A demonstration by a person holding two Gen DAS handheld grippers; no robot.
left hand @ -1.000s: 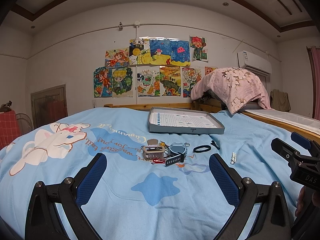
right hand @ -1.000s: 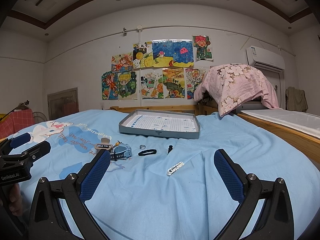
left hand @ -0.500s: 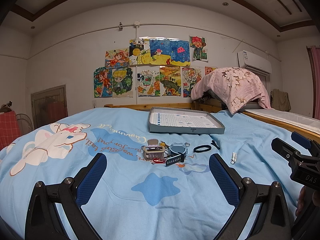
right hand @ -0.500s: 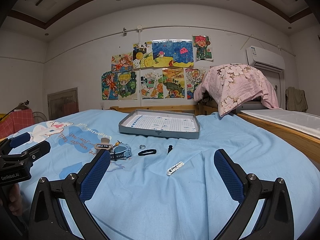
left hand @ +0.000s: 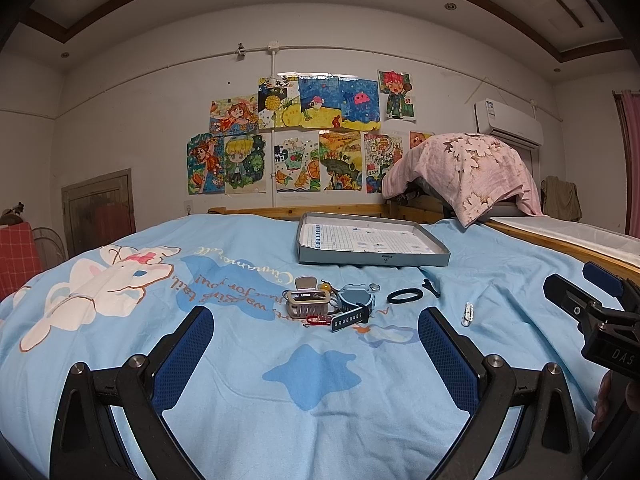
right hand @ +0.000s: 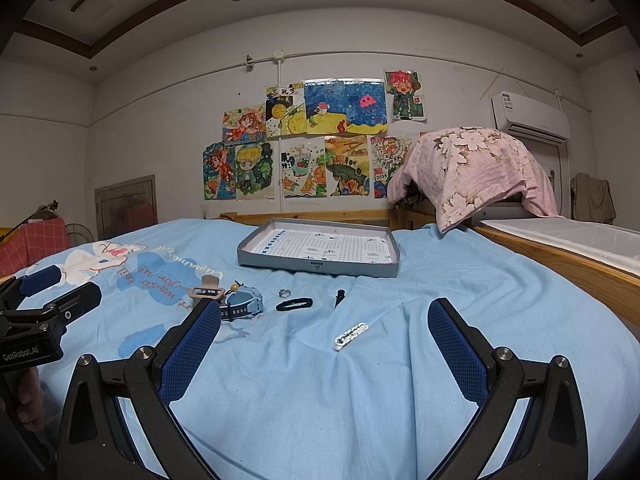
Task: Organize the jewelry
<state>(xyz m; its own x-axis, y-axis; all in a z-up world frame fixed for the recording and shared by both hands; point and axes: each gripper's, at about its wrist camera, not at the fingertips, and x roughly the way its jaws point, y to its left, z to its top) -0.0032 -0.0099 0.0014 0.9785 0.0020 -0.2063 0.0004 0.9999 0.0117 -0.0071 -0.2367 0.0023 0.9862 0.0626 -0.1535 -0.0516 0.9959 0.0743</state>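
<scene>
On the blue bedspread lies a cluster of small items: a silver clasp piece (left hand: 308, 301), a blue-grey watch (left hand: 354, 303), a black hair tie (left hand: 405, 295), a small black clip (left hand: 431, 287) and a white hair clip (left hand: 467, 313). Behind them sits a shallow grey tray (left hand: 372, 258) lined with grid paper. My left gripper (left hand: 316, 344) hovers open in front of the cluster, nothing between its fingers. My right gripper (right hand: 324, 340) is open too, low over the bed near the white hair clip (right hand: 350, 336); the hair tie (right hand: 294, 304), a silver ring (right hand: 284, 292) and the tray (right hand: 316, 266) lie beyond.
A wooden bed frame (right hand: 568, 268) runs along the right, with a pink floral cloth (right hand: 476, 168) draped over something behind the tray. Drawings cover the far wall. A hand (right hand: 30, 400) holds the left gripper's body at the edge of the right wrist view.
</scene>
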